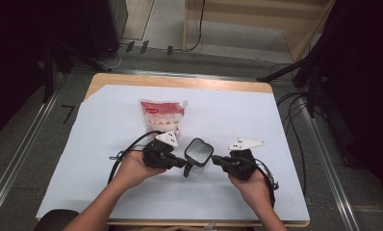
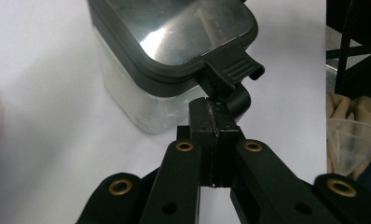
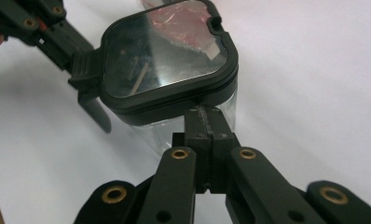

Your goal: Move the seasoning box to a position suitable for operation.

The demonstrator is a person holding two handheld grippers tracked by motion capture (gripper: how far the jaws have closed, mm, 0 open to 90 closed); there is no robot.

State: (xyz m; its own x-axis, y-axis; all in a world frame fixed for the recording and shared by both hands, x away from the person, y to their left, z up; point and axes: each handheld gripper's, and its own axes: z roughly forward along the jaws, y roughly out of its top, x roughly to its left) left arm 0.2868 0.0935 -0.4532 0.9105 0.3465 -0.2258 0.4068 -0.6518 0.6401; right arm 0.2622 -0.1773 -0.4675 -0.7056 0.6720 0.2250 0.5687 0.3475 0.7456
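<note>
Container [image 1: 198, 155] with dark lid stands between left gripper [image 1: 184, 166] and right gripper [image 1: 215, 159], both clenched empty, just before a pouch [image 1: 162, 116].

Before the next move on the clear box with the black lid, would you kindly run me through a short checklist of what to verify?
1. Box upright on the white sheet: ok.
2. Lid seated flat on the box: ok; its rim looks level all round.
3. Left gripper at the latch: ok; jaws shut, tips just under the flipped-up latch tab. Whether they touch it: cannot tell.
4. Right gripper bracing the opposite side: ok; jaws shut, tips against the box wall just below the lid rim.
5. Pouch out of the way: ok; it lies behind the box.
6. Latch fully released: cannot tell.
</note>
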